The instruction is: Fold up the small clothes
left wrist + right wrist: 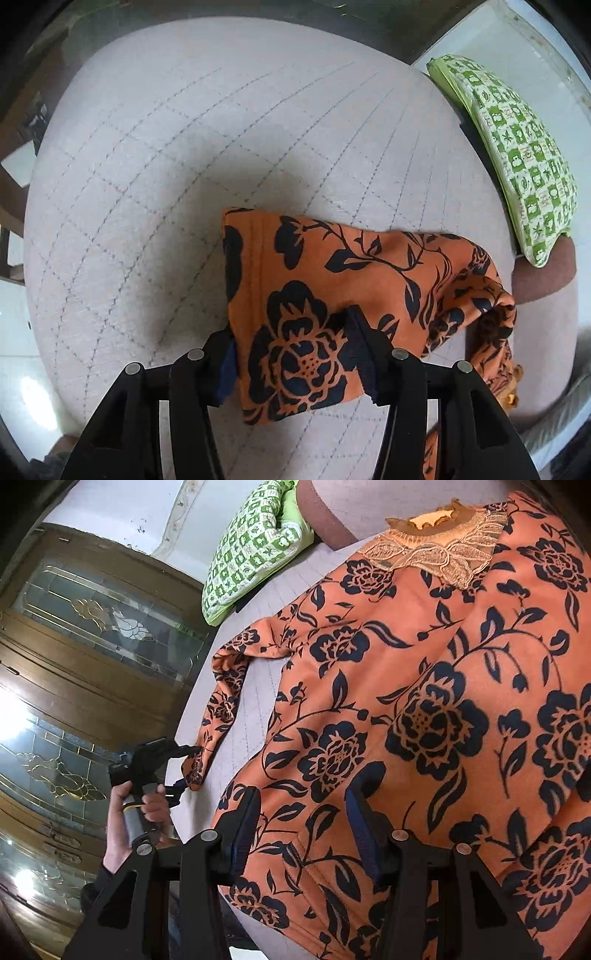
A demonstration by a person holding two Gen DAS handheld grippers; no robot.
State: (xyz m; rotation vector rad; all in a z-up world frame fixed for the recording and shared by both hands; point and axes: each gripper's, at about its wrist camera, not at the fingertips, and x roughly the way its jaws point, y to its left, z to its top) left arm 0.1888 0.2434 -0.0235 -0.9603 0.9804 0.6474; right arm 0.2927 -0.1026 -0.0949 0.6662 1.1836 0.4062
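Note:
An orange top with black flowers point(424, 686) lies spread flat on a pale quilted bed point(184, 166), its lace collar point(436, 550) at the far end. One sleeve point(221, 701) stretches out to the left. Its cuff point(306, 280) lies flat between the fingers of my left gripper point(295, 363), which straddle it without bunching the cloth; the jaws are open. The right wrist view shows that gripper point(183, 770) at the cuff, held by a hand point(129, 812). My right gripper point(301, 827) is open just over the top's near side edge, fabric under both fingers.
A green-and-white patterned pillow point(517, 147) point(251, 554) and a brown bolster point(543, 273) lie at the head of the bed. A wooden cabinet with leaded glass doors point(92, 627) stands beside the bed's left edge. Bare quilt extends beyond the cuff.

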